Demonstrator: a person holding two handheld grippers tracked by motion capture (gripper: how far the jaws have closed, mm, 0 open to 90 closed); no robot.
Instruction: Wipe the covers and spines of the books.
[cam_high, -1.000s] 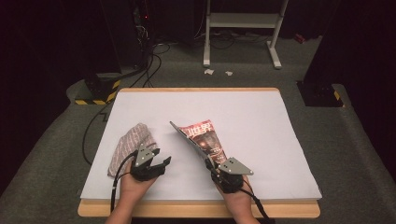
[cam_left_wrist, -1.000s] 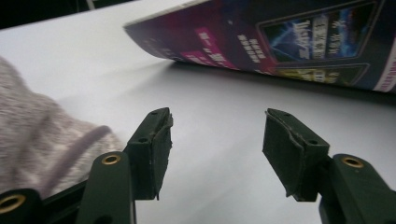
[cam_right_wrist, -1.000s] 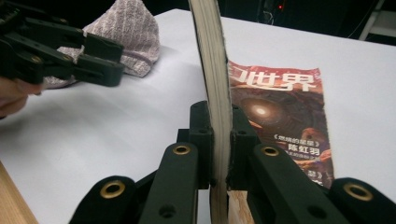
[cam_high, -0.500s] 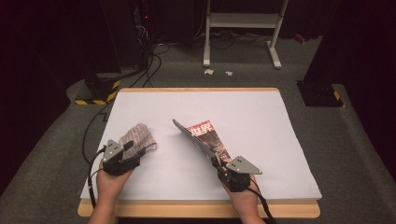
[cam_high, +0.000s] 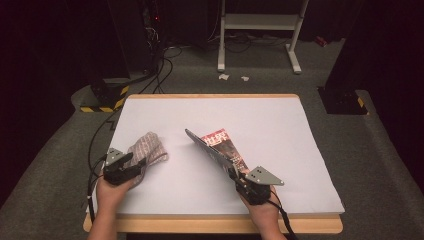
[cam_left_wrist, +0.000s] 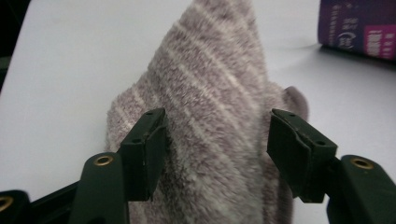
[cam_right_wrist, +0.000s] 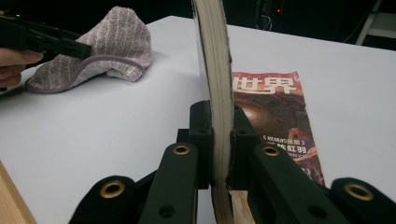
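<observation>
Dark walls, a grey carpeted floor (cam_high: 60, 190) with cables and a pale metal stand (cam_high: 260, 30) frame the back of the scene. Nearer, a wooden table (cam_high: 210, 225) carries a broad white sheet (cam_high: 280, 150) that covers nearly all of its top.

On that sheet, toward the person's right, the magazine (cam_high: 220, 147) stands partly open: a thick sheaf of pages is lifted up on edge while the red cover page lies flat beneath it. The right gripper (cam_high: 239, 176) is clamped tight on the near edge of the lifted sheaf, the paper pinched squarely between its pads in the right gripper view (cam_right_wrist: 218, 154). I judge the magazine light but floppy; glossy pages could slide or fan out, so a firm hold close to the spine or on a thick bundle suits it best.

Well apart to the left lies the striped towel (cam_high: 149, 149), bunched into a soft heap. The left gripper (cam_high: 142, 164) sits over its near end with jaws moderately wide, having just been opening; in the left gripper view the cloth (cam_left_wrist: 215, 116) lies between the pads, which do not press it. The towel looks soft, light and limp, best taken at a fold or hem.
</observation>
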